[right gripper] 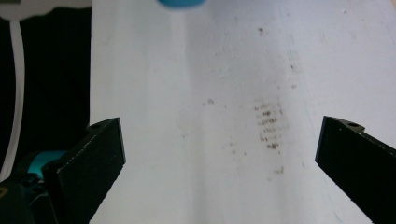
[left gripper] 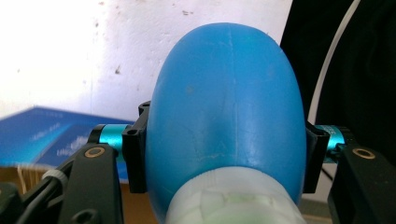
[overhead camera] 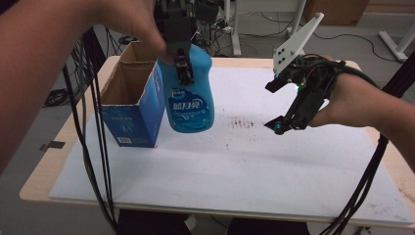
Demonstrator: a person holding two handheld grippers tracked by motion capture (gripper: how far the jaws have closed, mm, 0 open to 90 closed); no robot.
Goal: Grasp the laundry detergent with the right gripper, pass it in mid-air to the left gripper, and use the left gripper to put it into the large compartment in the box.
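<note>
White sheet [overhead camera: 244, 161] covers most of the tabletop [overhead camera: 44, 181], with a patch of dark smudges [overhead camera: 243, 123] near its middle; the same marks show in the right gripper view [right gripper: 268, 126].

Blue carton [overhead camera: 134, 115] stands upright on the sheet at the left, top flaps open, bare cardboard inside. In the left gripper view its blue printed side [left gripper: 51, 135] sits low at the left, behind the jaws.

Blue bottle [overhead camera: 190, 95] hangs upright just right of the carton, lifted off the sheet, with its printed label facing the camera. It is close beside the carton's right face; I can't tell if they touch. In the left gripper view its rounded blue body [left gripper: 226, 107] sits between the jaws, with a pale neck at the bottom edge. Its base also pokes into the top of the right gripper view [right gripper: 180, 3].

Left tongs [overhead camera: 182, 58] come down from above and are clamped on the bottle's upper part, pads pressed to both sides.

Right tongs [overhead camera: 274, 105] hover above the sheet right of the bottle, well apart from it, pointing left and down. Jaws are spread wide with nothing between them, just bare sheet.
</note>
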